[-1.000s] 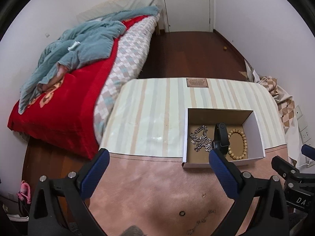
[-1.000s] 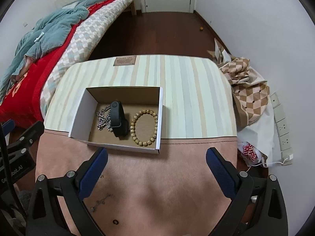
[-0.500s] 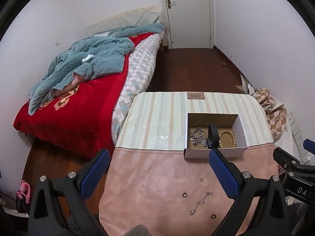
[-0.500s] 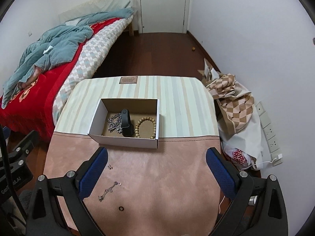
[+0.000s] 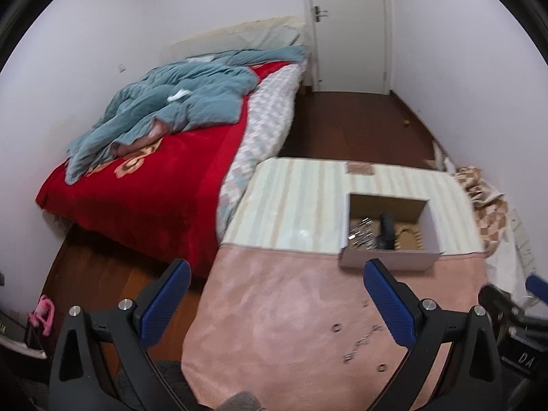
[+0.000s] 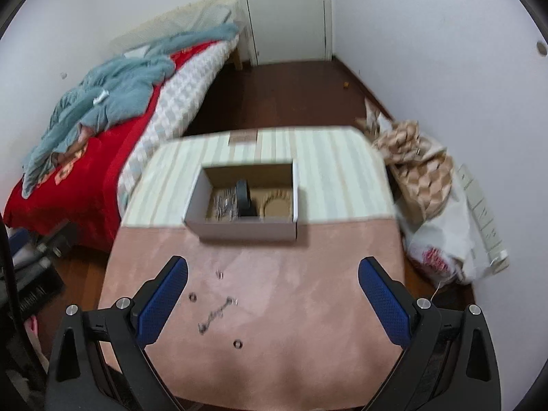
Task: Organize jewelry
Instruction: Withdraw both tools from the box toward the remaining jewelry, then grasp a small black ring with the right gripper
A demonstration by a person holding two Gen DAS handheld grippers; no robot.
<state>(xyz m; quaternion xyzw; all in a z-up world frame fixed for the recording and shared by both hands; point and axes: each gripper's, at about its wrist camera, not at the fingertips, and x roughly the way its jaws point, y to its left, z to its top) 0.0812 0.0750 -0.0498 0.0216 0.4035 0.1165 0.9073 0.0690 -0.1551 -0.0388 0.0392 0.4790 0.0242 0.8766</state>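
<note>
A white cardboard box (image 6: pixel 246 229) (image 5: pixel 390 259) sits mid-table and holds a silver chain (image 6: pixel 224 202), a black band (image 6: pixel 245 193) and a wooden bead bracelet (image 6: pixel 275 202). On the pink cloth (image 6: pixel 308 291) nearer me lie a thin chain (image 6: pixel 217 315) (image 5: pixel 361 344), two dark rings (image 6: pixel 192 297) (image 6: pixel 237 344) and a tiny stud (image 6: pixel 219 274). My right gripper (image 6: pixel 273 296) hangs open above the cloth with nothing between its fingers. Over the table's left edge, my left gripper (image 5: pixel 277 303) is open and empty too.
The table (image 6: pixel 328 174) has a striped far half. A bed with a red blanket (image 5: pixel 144 185) and a teal quilt stands to the left. Checked fabric and a plastic bag (image 6: pixel 441 239) lie by the right wall. A shut door (image 6: pixel 287 10) is at the far end.
Both grippers have pulled back and up from the box, so the loose chain, rings and stud on the pink cloth have come into view. The box and its contents look smaller.
</note>
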